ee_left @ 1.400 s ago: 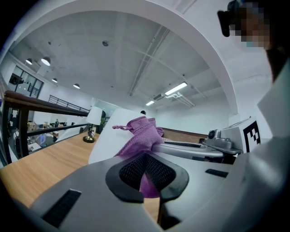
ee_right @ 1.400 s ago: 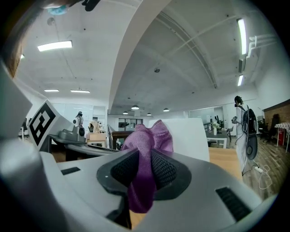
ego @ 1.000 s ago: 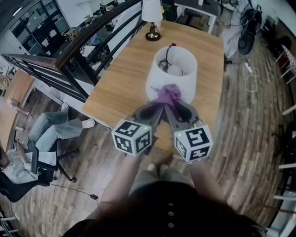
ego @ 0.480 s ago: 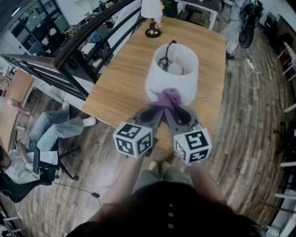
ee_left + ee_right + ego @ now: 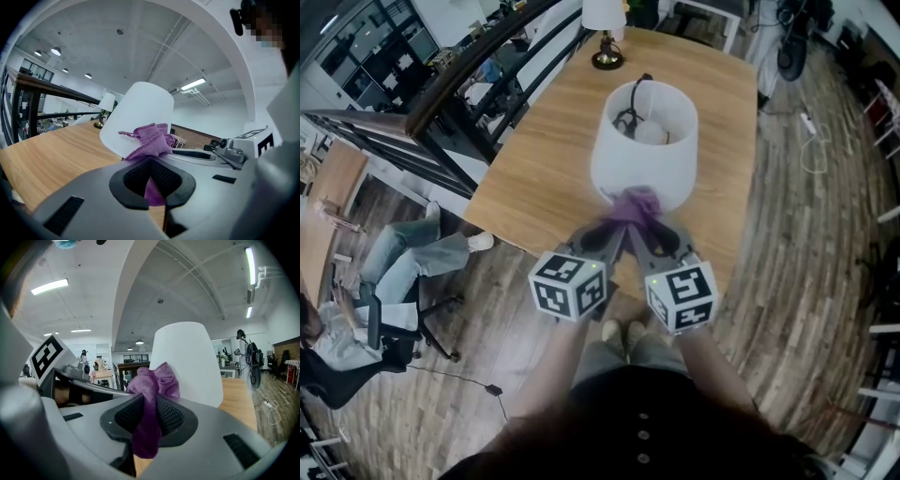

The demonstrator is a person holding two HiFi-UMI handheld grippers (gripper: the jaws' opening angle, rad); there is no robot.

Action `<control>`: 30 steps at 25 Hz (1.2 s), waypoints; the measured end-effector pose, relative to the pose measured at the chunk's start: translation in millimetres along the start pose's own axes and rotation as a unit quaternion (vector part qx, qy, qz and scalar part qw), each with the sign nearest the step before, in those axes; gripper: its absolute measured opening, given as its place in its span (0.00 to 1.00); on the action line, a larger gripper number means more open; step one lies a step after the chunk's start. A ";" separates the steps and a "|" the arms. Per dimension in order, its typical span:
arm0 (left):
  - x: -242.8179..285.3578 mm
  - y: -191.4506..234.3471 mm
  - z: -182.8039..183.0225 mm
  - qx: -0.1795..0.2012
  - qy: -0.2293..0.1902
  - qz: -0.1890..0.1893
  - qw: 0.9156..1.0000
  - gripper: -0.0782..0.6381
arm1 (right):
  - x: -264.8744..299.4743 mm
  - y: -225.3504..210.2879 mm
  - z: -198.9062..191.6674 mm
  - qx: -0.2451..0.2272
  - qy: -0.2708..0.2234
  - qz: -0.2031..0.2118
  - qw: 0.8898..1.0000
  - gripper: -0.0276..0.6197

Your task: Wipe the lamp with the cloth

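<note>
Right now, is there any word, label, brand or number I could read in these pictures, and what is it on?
No text here can be read.
left cube and right cube: black-and-white square patterns, not letters or numbers.
lamp, cloth, table: no print shows.

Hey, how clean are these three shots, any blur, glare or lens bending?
Head view: heavy fisheye bend, the floorboards curve toward the edges, and the bottom is soft and dark. Left gripper view: black rounded corners, purple cloth sharp against the white lampshade. Right gripper view: the ceiling lights glare brightly, cloth and lampshade are in focus.
</note>
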State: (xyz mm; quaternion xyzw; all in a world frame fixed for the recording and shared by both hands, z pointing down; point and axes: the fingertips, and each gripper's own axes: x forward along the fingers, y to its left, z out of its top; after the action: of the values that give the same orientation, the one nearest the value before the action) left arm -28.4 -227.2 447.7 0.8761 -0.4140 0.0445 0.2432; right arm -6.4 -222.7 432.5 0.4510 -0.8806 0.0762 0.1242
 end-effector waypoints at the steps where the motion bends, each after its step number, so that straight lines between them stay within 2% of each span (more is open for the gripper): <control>1: -0.1 0.0 -2.6 0.000 0.004 0.001 1.000 0.12 | -0.4 0.4 -2.6 0.000 0.002 0.001 1.000 0.18; 6: 3.2 -1.9 -14.1 -0.001 0.023 0.000 1.000 0.12 | -2.9 -1.0 -13.8 -0.003 0.010 0.002 1.000 0.18; 14: -0.4 -10.4 -7.0 0.011 0.013 0.004 1.000 0.12 | -14.8 1.7 -8.0 0.005 0.003 0.001 1.000 0.18; 19: -1.6 -24.5 13.5 0.026 -0.010 -0.001 1.000 0.12 | -24.3 -4.8 13.7 0.006 -0.022 -0.001 1.000 0.18; 30: -4.6 -71.4 78.5 0.063 -0.078 -0.051 0.994 0.12 | -52.7 -31.7 82.3 -0.005 -0.096 -0.029 0.995 0.18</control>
State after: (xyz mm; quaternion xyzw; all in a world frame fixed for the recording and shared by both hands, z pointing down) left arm 12.2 -221.9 349.7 0.9104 -0.3829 -0.0108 0.1564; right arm 36.7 -220.5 339.3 0.4807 -0.8754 0.0245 0.0436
